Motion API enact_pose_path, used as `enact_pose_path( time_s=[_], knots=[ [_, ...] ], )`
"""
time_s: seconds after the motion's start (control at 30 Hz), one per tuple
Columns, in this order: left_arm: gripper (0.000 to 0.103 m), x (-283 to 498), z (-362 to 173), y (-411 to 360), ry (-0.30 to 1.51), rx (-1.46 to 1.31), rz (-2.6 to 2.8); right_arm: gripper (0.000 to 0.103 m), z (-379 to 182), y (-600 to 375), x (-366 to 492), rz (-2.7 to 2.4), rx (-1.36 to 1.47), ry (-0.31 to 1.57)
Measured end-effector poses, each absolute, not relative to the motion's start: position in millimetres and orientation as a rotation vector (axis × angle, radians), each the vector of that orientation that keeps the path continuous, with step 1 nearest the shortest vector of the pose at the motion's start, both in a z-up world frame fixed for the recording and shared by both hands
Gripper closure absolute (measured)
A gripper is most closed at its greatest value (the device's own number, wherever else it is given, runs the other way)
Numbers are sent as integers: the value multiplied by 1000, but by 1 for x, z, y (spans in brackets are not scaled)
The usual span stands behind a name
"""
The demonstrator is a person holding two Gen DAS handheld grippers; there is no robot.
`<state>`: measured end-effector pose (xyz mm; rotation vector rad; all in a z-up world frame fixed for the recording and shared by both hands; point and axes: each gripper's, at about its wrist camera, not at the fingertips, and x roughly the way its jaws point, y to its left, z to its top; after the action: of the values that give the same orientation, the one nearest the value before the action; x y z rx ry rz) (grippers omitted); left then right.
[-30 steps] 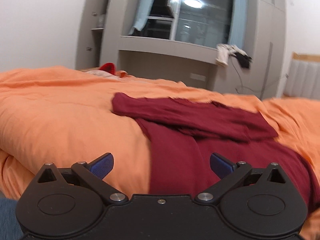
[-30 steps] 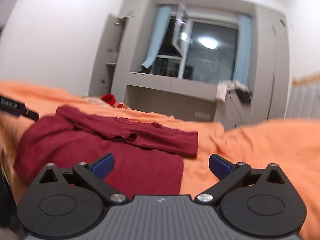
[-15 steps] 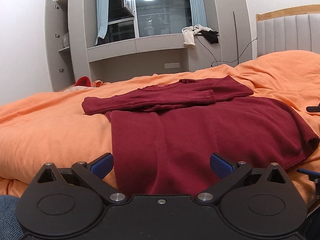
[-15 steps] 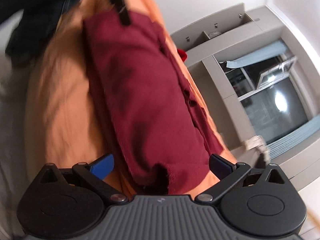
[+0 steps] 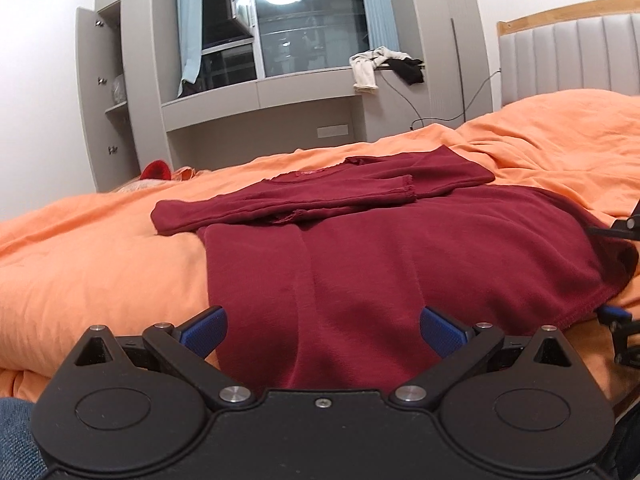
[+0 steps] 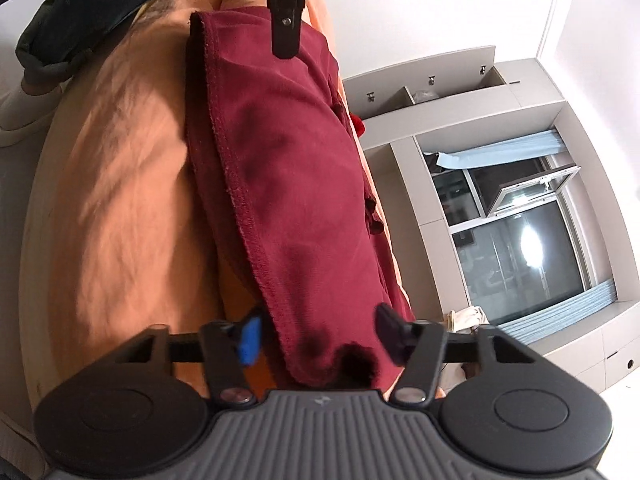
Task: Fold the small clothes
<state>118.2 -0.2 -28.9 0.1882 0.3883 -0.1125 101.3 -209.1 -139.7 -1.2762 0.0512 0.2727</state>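
Left wrist: low, level, near bed edge; right wrist rolled sideways; both share maroon shirt (image 5: 360, 264)

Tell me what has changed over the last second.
The right gripper rolled onto its side and came down to the dark red knit shirt, its jaws just closing around the hem corner. The left gripper dropped closer, still open. The shirt stayed flat on the orange duvet.

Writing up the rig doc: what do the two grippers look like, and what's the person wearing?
Left gripper: black body, round side discs, silver pivot screws, blue ribbed pads. Right gripper: grey ribbed top, black linkages, blue pads. Blue denim shows at the corner.
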Motion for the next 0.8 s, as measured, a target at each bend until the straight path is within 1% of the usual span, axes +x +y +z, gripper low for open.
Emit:
enact_pose_path(
  time_s=[0.03,0.1,0.17,0.2,0.23,0.3,0.37,0.4,0.43,0.5,0.53,0.6,0.67,0.8],
  knots=[
    [1,118,-29,-1,387,194,-113,57,-140,-210,98,277,-1277,46],
    [1,118,-30,-2,387,199,-115,62,-142,-207,97,295,-1276,51],
    [1,118,-31,-2,387,201,-114,61,-149,-207,89,313,-1282,86],
    [1,118,-31,-2,387,199,-113,56,-154,-206,90,325,-1301,107],
    [1,118,-31,-2,388,199,-111,48,-160,-204,86,327,-1330,109],
    [1,119,-31,-2,390,196,-109,49,-172,-200,86,314,-1394,82],
    [1,119,-31,-2,389,196,-110,60,-177,-201,81,299,-1392,70],
    [1,119,-31,-2,389,199,-112,68,-175,-201,83,281,-1382,61],
    [1,118,-31,-3,387,201,-115,68,-172,-200,85,278,-1363,66],
    [1,117,-31,-4,377,209,-126,73,-165,-201,84,289,-1313,73],
    [1,114,-30,-5,359,213,-136,79,-162,-201,83,296,-1293,71],
    [1,106,-27,-9,296,225,-177,89,-151,-202,78,307,-1216,57],
    [1,97,-27,-16,243,259,-231,93,-137,-206,73,298,-1136,22],
    [1,89,-39,-39,217,396,-306,94,-117,-213,71,236,-1018,-41]
  ],
)
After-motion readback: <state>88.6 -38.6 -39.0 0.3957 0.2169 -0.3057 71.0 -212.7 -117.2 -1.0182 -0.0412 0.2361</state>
